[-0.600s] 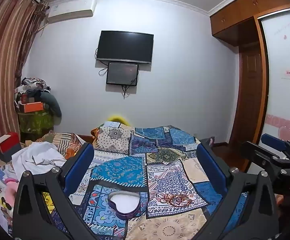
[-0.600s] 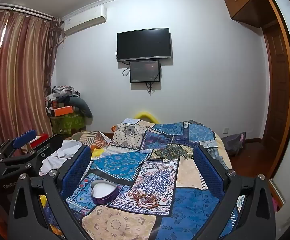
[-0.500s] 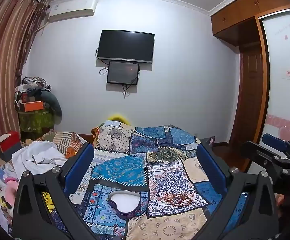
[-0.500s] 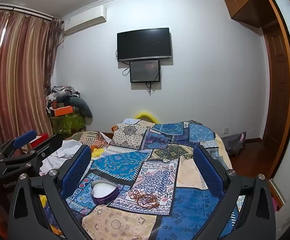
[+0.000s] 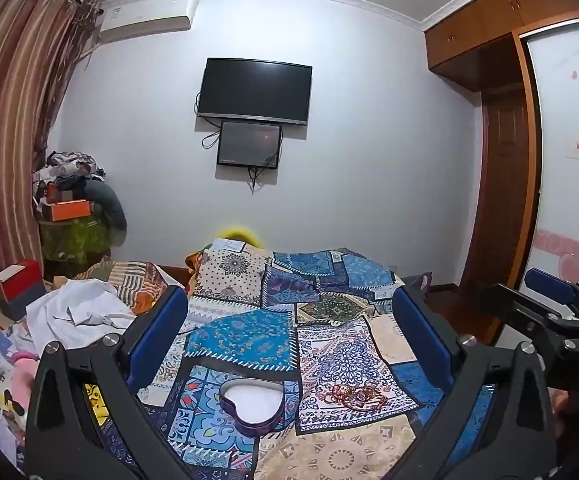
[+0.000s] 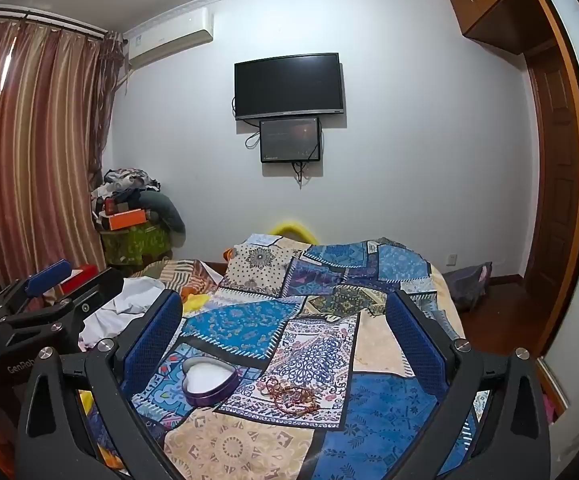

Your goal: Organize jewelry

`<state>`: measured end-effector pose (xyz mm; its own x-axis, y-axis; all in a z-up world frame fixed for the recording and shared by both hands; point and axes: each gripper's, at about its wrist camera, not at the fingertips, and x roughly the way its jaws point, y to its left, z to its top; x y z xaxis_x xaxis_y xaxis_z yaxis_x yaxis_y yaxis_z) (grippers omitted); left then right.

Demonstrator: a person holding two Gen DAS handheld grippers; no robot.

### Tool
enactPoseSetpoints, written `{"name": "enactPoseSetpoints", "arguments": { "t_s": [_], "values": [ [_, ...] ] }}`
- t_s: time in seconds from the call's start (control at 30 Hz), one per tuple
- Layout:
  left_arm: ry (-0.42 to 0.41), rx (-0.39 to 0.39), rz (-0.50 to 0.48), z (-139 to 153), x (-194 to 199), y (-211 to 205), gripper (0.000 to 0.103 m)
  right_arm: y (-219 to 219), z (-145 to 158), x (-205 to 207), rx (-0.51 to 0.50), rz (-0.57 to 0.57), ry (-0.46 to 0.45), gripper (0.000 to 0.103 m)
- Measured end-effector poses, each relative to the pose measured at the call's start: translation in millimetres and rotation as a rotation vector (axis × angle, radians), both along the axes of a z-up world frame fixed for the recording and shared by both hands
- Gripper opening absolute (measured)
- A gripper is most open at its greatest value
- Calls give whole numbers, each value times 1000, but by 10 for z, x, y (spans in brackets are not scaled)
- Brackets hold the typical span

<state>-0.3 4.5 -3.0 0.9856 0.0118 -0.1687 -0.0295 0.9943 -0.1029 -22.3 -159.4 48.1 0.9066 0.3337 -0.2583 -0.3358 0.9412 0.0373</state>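
A purple heart-shaped tin with a white inside lies open on the patchwork bedspread. It also shows in the right wrist view. A tangle of reddish-brown bead jewelry lies just right of the tin, apart from it, and shows in the right wrist view too. My left gripper is open and empty, held above the bed. My right gripper is open and empty, beside the left one. The right one shows at the edge of the left wrist view.
A white cloth and papers lie on the bed's left side. A pile of boxes and clothes stands in the far left corner by the curtain. A TV hangs on the far wall. A wooden wardrobe stands at right.
Both views have shifted very slightly; the tin and the jewelry lie where they were. Both grippers stay open.
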Motion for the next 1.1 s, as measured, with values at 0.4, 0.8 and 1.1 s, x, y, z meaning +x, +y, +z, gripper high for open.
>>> {"name": "enactPoseSetpoints", "arguments": {
  "t_s": [0.4,0.8,1.1],
  "values": [
    [1,3,1,14,-2,-3,103,23,-52,23,0,2,7,101],
    [2,4,1,19,-2,-7,103,26,-45,26,-1,1,10,101],
    [2,4,1,15,-1,-8,103,28,-56,27,-1,2,11,101]
  ]
}}
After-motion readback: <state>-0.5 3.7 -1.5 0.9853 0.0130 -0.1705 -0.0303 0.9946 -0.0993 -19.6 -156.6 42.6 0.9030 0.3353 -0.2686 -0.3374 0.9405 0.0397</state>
